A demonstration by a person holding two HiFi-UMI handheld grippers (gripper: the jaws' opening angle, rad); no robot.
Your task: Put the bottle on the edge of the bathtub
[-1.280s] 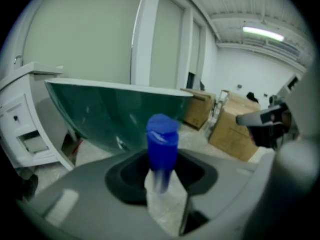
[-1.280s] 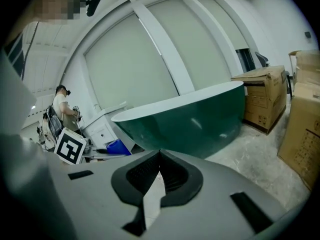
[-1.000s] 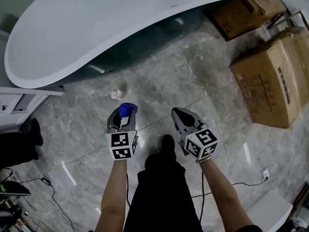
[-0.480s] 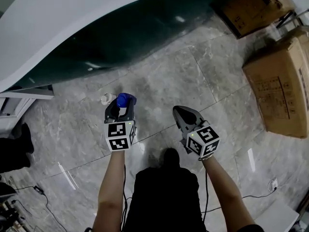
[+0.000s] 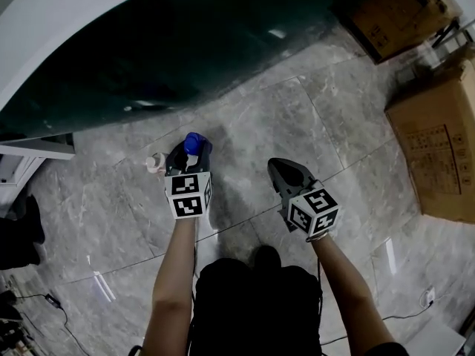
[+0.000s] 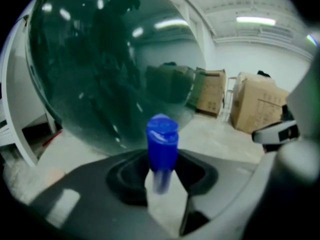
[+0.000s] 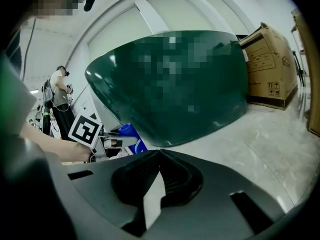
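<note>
**Head view: bottle [image 5: 192,143] in my left gripper [image 5: 190,154], tub [image 5: 148,65] rim not yet reached**

The head view has me standing over the grey tiled floor [image 5: 245,117], both grippers held out in front. My left gripper is closed on the bottle. Its jaws stand fairly wide round the body, and the blue cap pokes out past the tips. The left gripper view shows that cap upright between the jaws, with the tub's dark green side filling the space behind it. My right gripper [image 5: 285,173] has its jaws together and carries nothing.

I judge this to be the carrying step: the bottle is picked up and held clear of the floor, but it is not yet on the tub. The white rim [image 5: 44,35] runs across the top left of the head view, above the curved dark wall. The next move calls for bringing the bottle over that rim, setting its base flat on the ledge and then opening the jaws. The ledge looks narrow and sloped, so the bottle could tip.

A small pale thing [image 5: 155,162] lies on the floor just beside my left gripper; I cannot tell what it is. Boxes [image 5: 438,147] stand well off to the right and a white cabinet [image 5: 22,162] to the left. Nothing lies between the bottle and the tub.
</note>
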